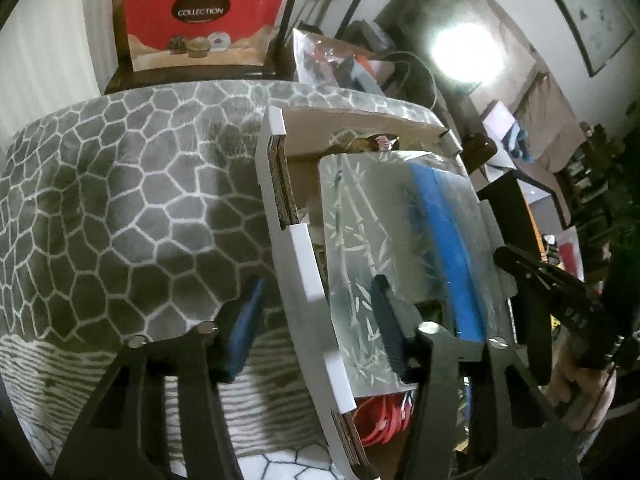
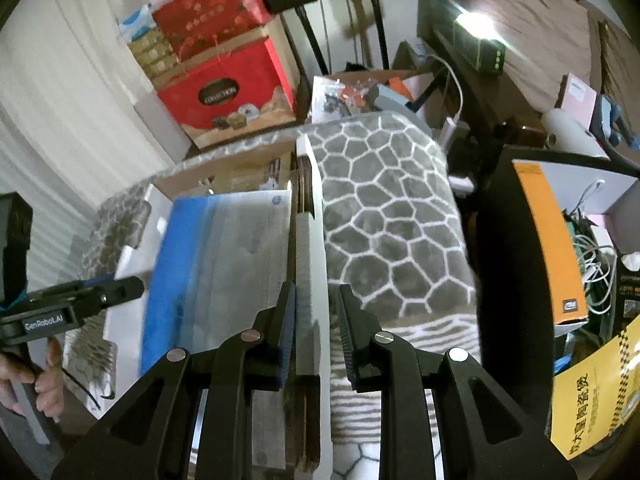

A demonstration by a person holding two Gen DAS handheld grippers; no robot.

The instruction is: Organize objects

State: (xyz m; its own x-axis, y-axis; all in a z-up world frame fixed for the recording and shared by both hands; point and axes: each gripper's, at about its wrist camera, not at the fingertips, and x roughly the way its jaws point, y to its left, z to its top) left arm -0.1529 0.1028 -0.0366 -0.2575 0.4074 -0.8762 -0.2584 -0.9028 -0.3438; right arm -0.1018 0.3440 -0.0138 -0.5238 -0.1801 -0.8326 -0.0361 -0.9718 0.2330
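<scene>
Grey honeycomb-pattern blanket (image 1: 120, 200) covers the large surface; broad bare stretch from 9 to 11 o'clock in the left wrist view, and again at 1 to 3 o'clock in the right wrist view (image 2: 384, 216).

White cardboard box (image 1: 308, 264) sits on the blanket, flaps open. Its corrugated wall runs from 12 down to 6 o'clock in both views (image 2: 312, 264).

Box contents: a clear pack of blue face masks (image 1: 404, 240) lying on top, filling most of the opening; red items (image 1: 384, 420) beneath at 6 o'clock; small things at the far end, too blurred to identify.

Left gripper (image 1: 316, 324): jaws wide, straddling the box wall; right finger rests over the mask pack.

Right gripper (image 2: 316, 332): jaws at medium gap, straddling the opposite wall, mask pack (image 2: 224, 272) just beside the left finger at 9 o'clock. No grip visible.
</scene>
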